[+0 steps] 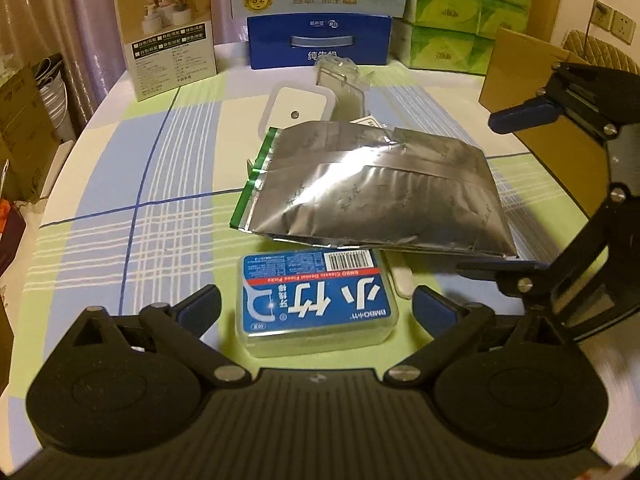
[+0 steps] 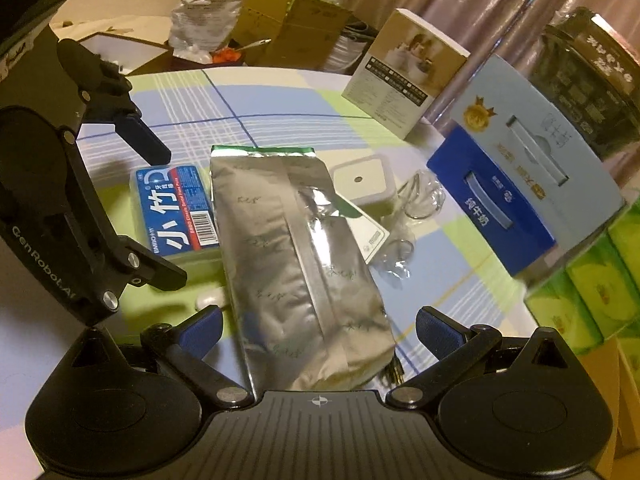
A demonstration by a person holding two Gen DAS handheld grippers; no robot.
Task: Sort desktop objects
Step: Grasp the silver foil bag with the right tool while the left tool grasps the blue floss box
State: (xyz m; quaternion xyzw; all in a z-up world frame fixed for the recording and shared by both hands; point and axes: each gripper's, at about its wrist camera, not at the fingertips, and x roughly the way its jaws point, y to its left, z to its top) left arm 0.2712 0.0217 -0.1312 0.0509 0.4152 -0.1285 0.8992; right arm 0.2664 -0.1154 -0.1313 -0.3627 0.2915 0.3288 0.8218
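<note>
A blue-labelled clear floss-pick box (image 1: 316, 300) lies on the checked tablecloth between the open fingers of my left gripper (image 1: 318, 308); the pads do not touch it. It also shows in the right wrist view (image 2: 176, 210). A silver foil pouch (image 1: 372, 192) with a green edge lies just behind it. My right gripper (image 2: 320, 330) is open, with the pouch's near end (image 2: 300, 280) between its fingers, untouched. A white square device (image 1: 298, 110) and clear plastic packaging (image 1: 340, 76) lie further back. A small white object (image 2: 210, 300) peeks from under the pouch.
A beige product box (image 1: 168, 32), a blue-and-white carton (image 1: 320, 12) and stacked green tissue packs (image 1: 464, 12) stand along the table's far edge. A brown cardboard piece (image 1: 520, 72) stands at right. Boxes and clutter (image 2: 248, 20) sit beyond the table.
</note>
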